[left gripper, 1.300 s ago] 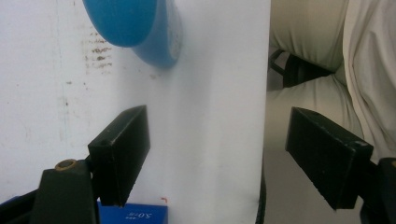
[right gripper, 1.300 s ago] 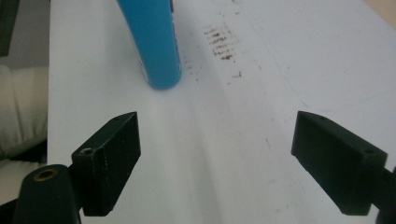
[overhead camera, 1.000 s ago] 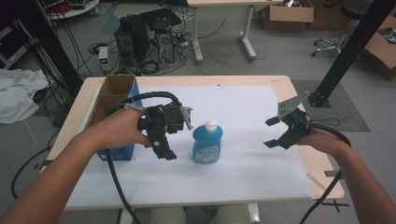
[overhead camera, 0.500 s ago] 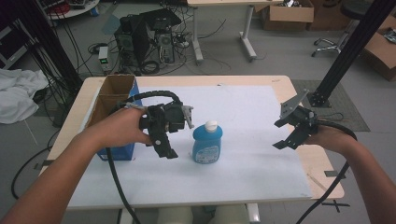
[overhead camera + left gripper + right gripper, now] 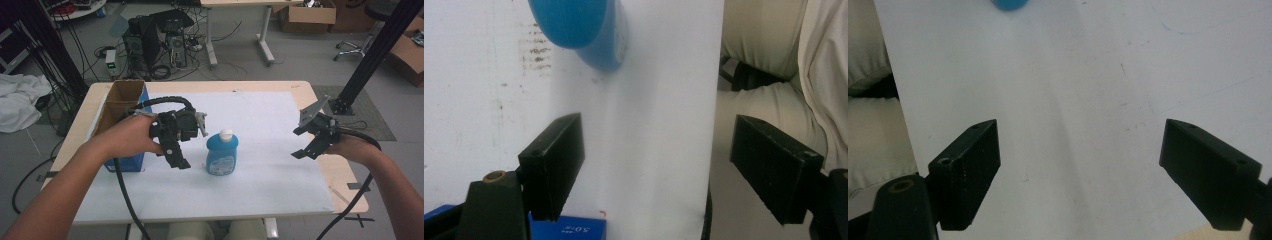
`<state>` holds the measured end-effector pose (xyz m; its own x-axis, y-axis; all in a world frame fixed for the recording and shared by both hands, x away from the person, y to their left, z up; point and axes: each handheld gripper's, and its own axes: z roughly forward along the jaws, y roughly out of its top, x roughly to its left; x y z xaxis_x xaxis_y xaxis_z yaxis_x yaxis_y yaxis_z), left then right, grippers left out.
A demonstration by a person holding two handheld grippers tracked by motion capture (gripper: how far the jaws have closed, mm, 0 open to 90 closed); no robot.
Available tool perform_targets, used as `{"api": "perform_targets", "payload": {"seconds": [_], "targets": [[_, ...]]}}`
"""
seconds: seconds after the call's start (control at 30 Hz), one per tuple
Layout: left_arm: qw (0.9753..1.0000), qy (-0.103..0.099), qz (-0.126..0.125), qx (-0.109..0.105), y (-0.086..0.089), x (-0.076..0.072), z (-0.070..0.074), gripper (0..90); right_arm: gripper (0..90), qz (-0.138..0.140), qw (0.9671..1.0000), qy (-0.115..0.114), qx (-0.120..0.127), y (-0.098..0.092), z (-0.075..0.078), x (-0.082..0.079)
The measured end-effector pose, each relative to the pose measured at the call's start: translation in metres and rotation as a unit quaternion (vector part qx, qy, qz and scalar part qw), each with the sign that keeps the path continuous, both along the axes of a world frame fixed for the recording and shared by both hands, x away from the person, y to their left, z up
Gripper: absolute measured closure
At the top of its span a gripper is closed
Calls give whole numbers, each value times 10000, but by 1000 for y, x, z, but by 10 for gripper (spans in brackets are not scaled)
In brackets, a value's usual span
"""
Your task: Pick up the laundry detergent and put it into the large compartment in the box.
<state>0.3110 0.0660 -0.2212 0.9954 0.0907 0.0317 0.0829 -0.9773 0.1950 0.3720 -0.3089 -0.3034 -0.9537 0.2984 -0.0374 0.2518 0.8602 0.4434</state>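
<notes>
Both grippers (image 5: 172,132) (image 5: 312,132) spread wide, holding nothing; we'd grab the slick, probably squishy blue bottle (image 5: 221,155) mid-body, just left gripper's right.

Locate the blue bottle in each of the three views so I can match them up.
High view: the blue bottle stands upright at the table's middle, just right of the left gripper.
Left gripper view: its blue body sits at the top edge, left of centre, beyond the open jaws.
Right gripper view: a sliver of it shows at the top edge, left of centre.
Shared landmark: the white sheet under the bottle.
</notes>
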Motion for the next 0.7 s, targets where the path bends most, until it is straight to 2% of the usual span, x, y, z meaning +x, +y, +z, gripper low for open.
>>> {"api": "perform_targets", "payload": {"seconds": [0.33,0.57,0.7], "targets": [[10000,-52,36,-27,1,0,1,226,164,16,10000,-18,-3,1,2,-4],[9997,-133,197,-12,-1,2,6,215,162,70,9999,-45,93,2,1,-7],[9997,-131,229,5,-5,4,11,215,161,80,9999,-62,68,2,1,-10]]}}
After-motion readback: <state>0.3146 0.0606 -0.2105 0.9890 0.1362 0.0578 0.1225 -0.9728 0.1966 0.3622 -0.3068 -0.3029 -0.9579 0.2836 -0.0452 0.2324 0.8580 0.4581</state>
